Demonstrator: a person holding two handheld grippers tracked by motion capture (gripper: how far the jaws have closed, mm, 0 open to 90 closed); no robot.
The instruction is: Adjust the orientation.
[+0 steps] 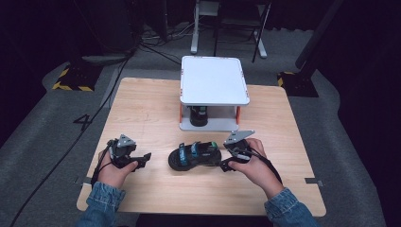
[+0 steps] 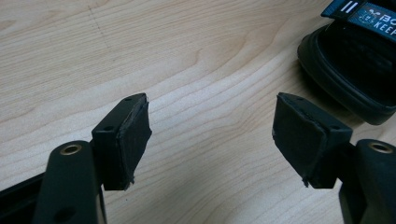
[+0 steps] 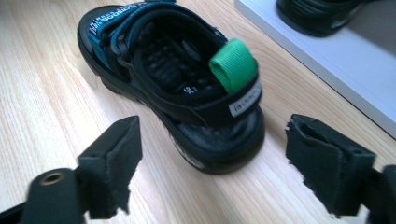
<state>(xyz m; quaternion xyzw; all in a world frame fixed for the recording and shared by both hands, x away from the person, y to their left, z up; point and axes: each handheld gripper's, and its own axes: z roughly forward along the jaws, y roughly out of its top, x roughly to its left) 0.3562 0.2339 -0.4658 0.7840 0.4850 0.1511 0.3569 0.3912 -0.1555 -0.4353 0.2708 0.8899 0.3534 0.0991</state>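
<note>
1. The right tongs [image 3: 212, 163] stand wide, nothing pressed between the pads, just behind the heel of the black sandal [image 3: 173, 79].
2. The left tongs [image 2: 212, 140] gape wide over bare desk [image 2: 140, 46], the sandal's toe off to one side.
3. The sandal lies on the desk between both tongs.
4. Beyond it stands a white two-tier shelf [image 1: 215, 80]; a second dark shoe [image 1: 198, 116] sits on its lower tier.

Right gripper [image 3: 212, 158]: jaws stand wide apart, nothing gripped. Black sandal [image 3: 173, 84] lies on wooden table [image 3: 42, 93], heel between the jaws. White shelf [image 3: 327, 56] stands beyond, bearing another sandal [image 3: 317, 14].
</note>
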